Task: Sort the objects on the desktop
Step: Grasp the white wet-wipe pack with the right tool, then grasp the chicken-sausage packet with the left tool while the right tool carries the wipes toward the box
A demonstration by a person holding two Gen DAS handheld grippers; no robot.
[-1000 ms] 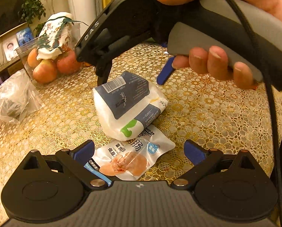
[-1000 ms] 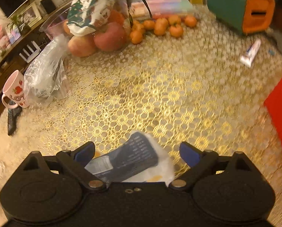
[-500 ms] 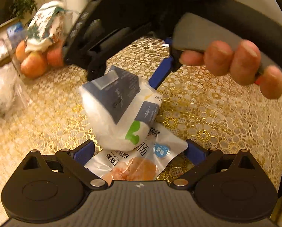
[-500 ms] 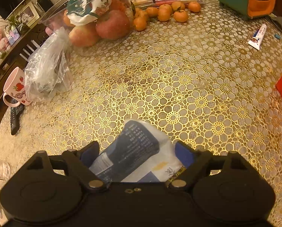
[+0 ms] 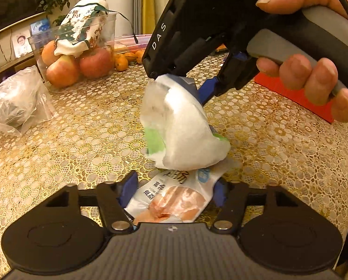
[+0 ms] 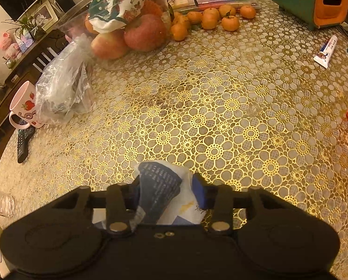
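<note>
My right hand-held gripper has just closed, pinching the tissue pack to lift it clear. My left hand-held gripper has just closed on the sausage packet beneath, still on the bench.

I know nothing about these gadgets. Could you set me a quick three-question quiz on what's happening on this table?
1. True or false: the right hand-held gripper is shut on the white pack.
2. What lies between the left hand-held gripper's fingers: A mug, B sausage packet, C toothpaste?
3. Fill in: the apples sit in a clear ____.

Key: 1 true. 2 B; its jaws have just been closing on it. 3 tub.
</note>
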